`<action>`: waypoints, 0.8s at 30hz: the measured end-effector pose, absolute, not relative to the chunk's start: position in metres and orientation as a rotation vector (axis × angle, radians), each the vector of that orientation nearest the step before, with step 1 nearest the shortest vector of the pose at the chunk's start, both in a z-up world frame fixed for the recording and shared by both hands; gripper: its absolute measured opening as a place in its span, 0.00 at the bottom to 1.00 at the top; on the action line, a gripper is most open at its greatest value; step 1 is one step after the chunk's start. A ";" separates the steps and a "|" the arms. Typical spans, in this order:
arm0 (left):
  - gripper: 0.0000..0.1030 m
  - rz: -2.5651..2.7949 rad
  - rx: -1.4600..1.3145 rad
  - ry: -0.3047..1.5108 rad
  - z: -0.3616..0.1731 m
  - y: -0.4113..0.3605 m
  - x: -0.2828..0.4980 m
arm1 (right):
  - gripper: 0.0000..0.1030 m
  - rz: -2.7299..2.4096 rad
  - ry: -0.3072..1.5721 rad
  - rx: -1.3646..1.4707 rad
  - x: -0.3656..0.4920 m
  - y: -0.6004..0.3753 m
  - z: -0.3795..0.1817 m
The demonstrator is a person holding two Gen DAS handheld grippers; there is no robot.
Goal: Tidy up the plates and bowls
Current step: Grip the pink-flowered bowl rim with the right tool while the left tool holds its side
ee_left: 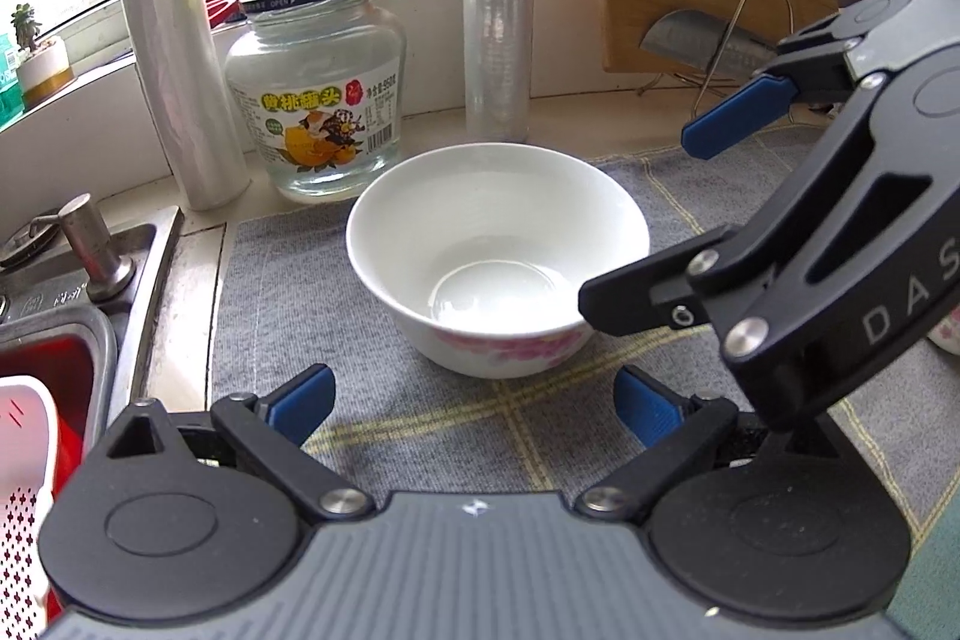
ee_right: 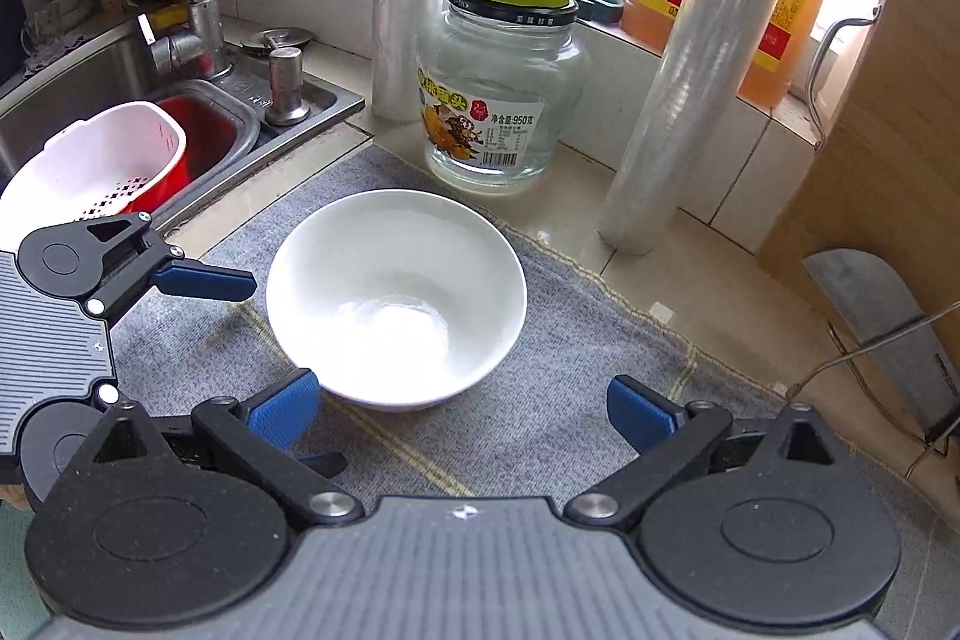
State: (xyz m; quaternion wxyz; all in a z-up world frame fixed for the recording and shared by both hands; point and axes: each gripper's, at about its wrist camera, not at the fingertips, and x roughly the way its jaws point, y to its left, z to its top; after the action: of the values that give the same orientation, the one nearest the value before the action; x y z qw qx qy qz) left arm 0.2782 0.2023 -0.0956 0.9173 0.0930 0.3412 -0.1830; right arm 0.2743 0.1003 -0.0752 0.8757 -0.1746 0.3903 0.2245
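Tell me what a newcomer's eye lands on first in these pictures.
First the white bowl, empty and upright on the grey cloth, with both open grippers, left gripper and right gripper, facing it. Behind it on the counter stand a clear glass jar with a green lid and two rolls of plastic wrap.
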 end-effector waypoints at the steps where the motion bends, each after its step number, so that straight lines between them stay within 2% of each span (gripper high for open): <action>1: 0.96 -0.376 0.193 0.694 -0.095 0.202 0.279 | 1.00 0.473 0.815 -0.360 0.277 0.101 -0.075; 15: 0.90 -0.421 0.221 0.630 -0.094 0.201 0.286 | 0.99 0.559 0.836 -0.351 0.309 0.119 -0.076; 19: 0.84 -0.449 0.242 0.619 -0.093 0.200 0.285 | 0.94 0.576 0.850 -0.354 0.315 0.123 -0.080; 24: 0.82 -0.474 0.271 0.613 -0.091 0.200 0.285 | 0.86 0.604 0.878 -0.353 0.320 0.125 -0.084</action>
State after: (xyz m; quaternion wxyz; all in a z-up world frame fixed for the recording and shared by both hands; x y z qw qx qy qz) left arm 0.2854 0.1998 -0.0914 0.9169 0.1319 0.2978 -0.2306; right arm 0.3205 0.1255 -0.0837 0.8466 -0.1676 0.4163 0.2862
